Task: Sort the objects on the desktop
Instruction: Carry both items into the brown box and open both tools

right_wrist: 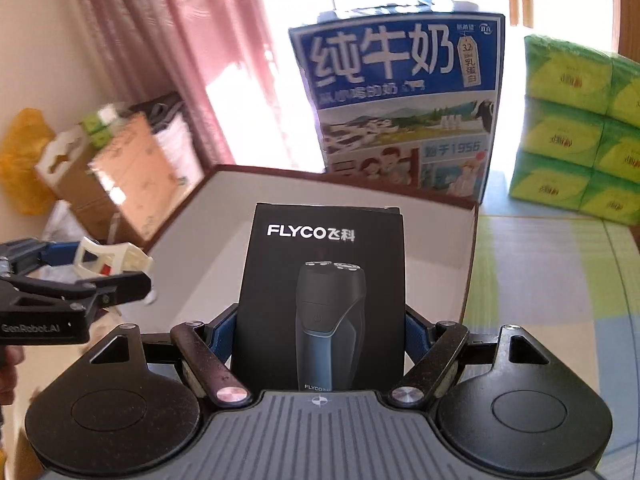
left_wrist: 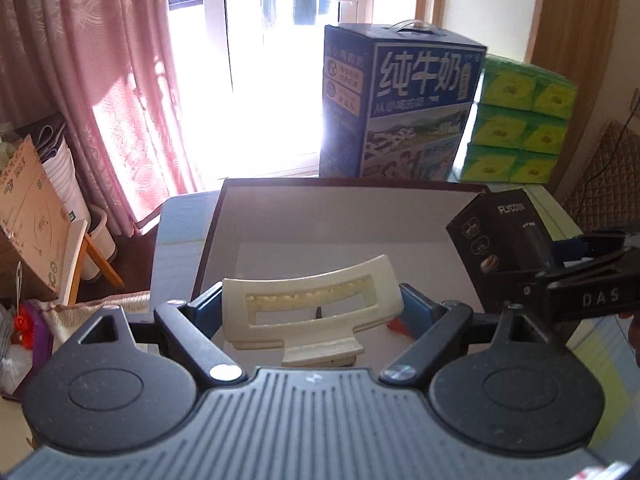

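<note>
Blue milk carton (right_wrist: 404, 108), printed cardboard, upper centre. Below it a shallow white-lined tray (right_wrist: 466, 240), interior bare. Right gripper (right_wrist: 320, 332) clamps a matte black shaver box (right_wrist: 324, 300), frame centre. Left gripper (left_wrist: 312, 312) clamps a cream slotted plastic piece (left_wrist: 312, 304), lower centre.

The right gripper (right_wrist: 320, 336) gripped a black FLYCO shaver box (right_wrist: 324, 292) by its sides, upright, over a shallow open box (right_wrist: 466, 248) with a dark rim and pale inside. At the left, the left gripper (right_wrist: 100, 276) clasped a cream plastic piece (right_wrist: 120, 258). Behind stood a blue milk carton (right_wrist: 404, 100), with green tissue packs (right_wrist: 576, 128) to its right.
</note>
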